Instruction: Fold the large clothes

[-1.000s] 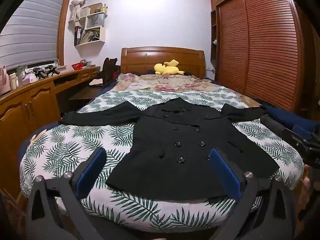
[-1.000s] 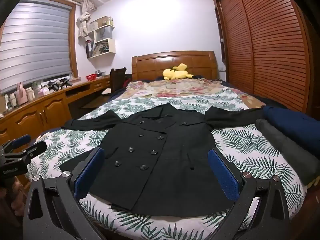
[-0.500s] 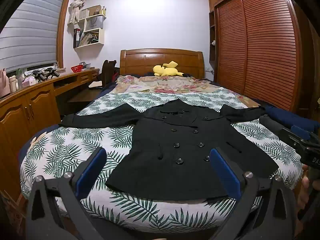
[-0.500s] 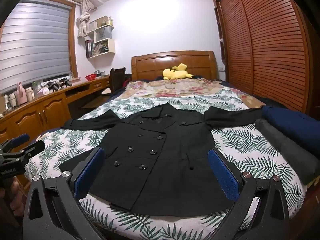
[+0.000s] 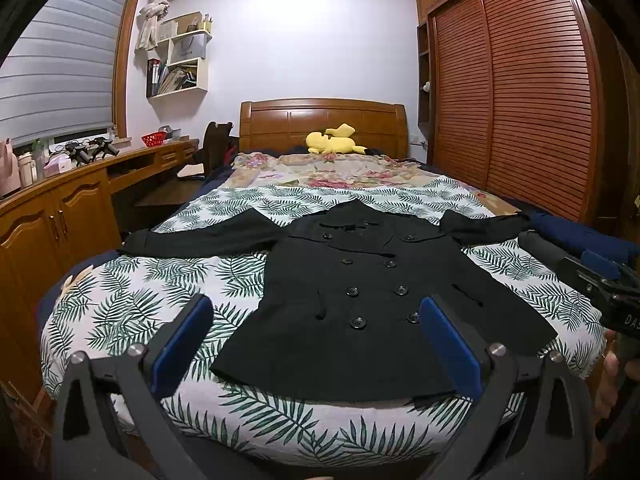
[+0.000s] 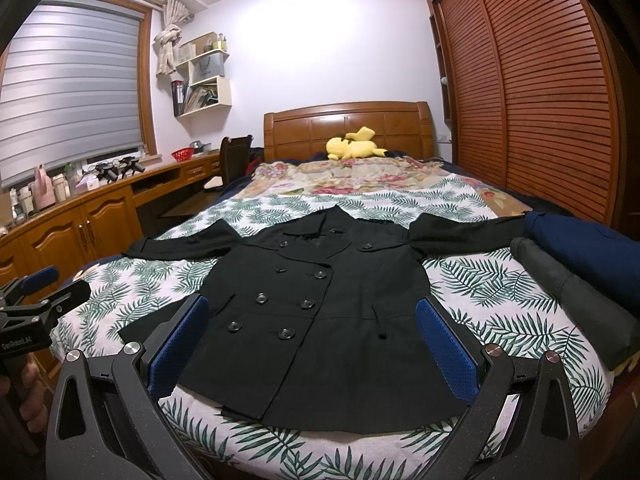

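**Coat laid out, both tools still off the cloth**

My left hand-held gripper (image 5: 316, 336) is spread wide and holds nothing, its blue pads (image 5: 182, 344) hanging above the near edge of the bed. My right hand-held gripper (image 6: 312, 336) is just as wide and just as empty. Neither one touches fabric.

Between the fingers of both lies the black coat (image 5: 372, 300), face up on the leaf-print bedspread (image 5: 132, 300). It is buttoned, with the hem toward me, the collar toward the headboard and both sleeves stretched out to the sides. The left sleeve (image 5: 200, 236) runs toward the wooden cabinets. The right sleeve (image 6: 460, 232) reaches toward a dark blue folded garment (image 6: 588, 248) and a grey one (image 6: 576, 300) stacked at the bed's right edge.

I judge the folding has not begun; this is the approach. My next move should bring each tool down onto a sleeve or a side of the coat, pinching thick cloth cleanly so that I can carry it across the front. The right sleeve end lies close to the folded pile, so I should grip carefully there.

Against the earlier frames, the left view has tipped slightly upward, showing more ceiling and the headboard (image 5: 324, 120) sitting lower. The right view is nearly unchanged. The coat itself has not shifted.
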`<action>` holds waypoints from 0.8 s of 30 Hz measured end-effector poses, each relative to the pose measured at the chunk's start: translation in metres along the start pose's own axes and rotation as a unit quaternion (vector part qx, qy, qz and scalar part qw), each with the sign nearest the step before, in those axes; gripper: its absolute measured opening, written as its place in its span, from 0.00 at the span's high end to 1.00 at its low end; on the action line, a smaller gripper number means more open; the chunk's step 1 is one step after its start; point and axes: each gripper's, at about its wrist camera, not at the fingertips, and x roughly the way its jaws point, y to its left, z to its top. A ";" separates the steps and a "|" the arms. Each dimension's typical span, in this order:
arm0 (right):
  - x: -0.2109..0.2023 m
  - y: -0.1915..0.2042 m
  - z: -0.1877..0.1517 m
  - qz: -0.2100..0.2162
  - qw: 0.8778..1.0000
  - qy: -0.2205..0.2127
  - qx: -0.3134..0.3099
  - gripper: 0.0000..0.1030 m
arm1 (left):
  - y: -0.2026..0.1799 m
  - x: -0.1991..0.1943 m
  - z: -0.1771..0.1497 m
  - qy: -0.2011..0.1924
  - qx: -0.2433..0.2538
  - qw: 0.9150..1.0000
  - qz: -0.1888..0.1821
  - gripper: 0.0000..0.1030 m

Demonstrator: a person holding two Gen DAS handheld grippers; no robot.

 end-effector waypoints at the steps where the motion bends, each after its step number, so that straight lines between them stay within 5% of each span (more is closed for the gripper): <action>1: 0.000 0.000 0.000 0.000 1.000 0.000 0.000 0.00 | 0.001 0.000 -0.001 0.000 0.000 1.000 0.000 0.00; 24: 0.000 -0.001 0.001 0.000 1.000 0.000 0.000 0.00 | 0.002 0.001 0.000 -0.001 0.000 1.000 0.001 0.00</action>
